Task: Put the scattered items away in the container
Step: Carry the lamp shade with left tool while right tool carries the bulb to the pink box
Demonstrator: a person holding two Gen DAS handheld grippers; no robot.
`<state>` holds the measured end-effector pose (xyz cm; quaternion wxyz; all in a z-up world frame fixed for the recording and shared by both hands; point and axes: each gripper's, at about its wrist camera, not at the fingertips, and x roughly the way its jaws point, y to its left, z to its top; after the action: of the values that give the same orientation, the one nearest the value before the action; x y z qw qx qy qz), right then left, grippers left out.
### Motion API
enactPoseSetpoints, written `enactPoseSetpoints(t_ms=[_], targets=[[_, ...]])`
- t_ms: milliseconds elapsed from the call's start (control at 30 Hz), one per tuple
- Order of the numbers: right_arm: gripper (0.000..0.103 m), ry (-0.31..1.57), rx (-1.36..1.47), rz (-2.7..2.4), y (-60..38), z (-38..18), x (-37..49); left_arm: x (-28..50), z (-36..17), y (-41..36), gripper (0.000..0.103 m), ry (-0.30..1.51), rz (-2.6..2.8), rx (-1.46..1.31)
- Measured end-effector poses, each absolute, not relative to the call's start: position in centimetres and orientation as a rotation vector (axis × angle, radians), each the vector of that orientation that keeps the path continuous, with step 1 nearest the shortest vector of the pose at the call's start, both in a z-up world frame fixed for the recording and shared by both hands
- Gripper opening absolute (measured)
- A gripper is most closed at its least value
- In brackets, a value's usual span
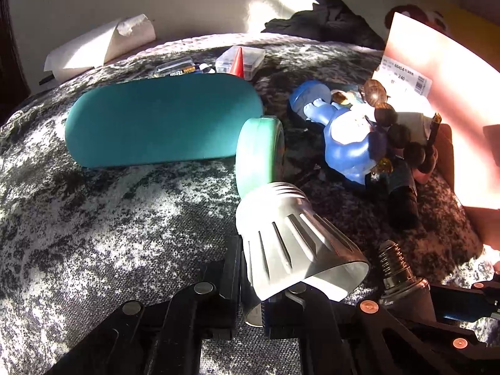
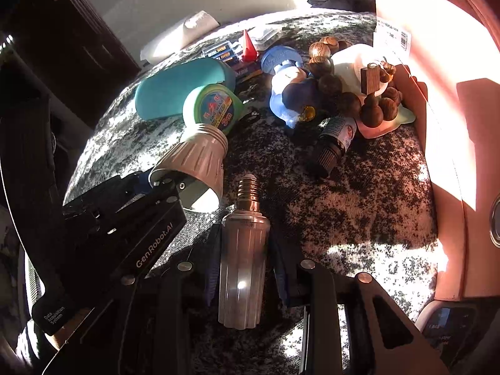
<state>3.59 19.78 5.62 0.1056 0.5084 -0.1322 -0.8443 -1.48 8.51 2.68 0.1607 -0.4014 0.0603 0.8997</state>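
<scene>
The right gripper is clamping the screw-base bulb, its long axis pointing up-frame; the pink container is lying right. The left gripper is gripping the ribbed lamp housing.

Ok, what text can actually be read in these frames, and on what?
"GenRobot.AI" and "Data Acquisition System": left gripper body.
"XING WANG", "3m": green tape measure.
"60454", "240": white sticker on pink container; the rest too small.
Dropper bottle label: blurred.
</scene>
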Motion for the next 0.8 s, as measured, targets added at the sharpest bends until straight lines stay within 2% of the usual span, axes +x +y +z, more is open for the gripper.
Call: enactPoseSetpoints(t_ms=[100,433,800], targets=[[0.032,-0.386,1.493,-2.488,19.8,5.7,3.6,-0.5,3.4,8.4,0.005,0.211,2.594,-1.137],[0.032,-0.312,1.389,-2.483,18.0,8.4,6.3,3.3,7.3,5.5,0.005,0.162,2.662,-1.115],[0.032,-0.268,1.09,-2.529,19.0,16.2,14.5,9.9,13.5,6.3,0.005,0.11,2.629,-0.974]])
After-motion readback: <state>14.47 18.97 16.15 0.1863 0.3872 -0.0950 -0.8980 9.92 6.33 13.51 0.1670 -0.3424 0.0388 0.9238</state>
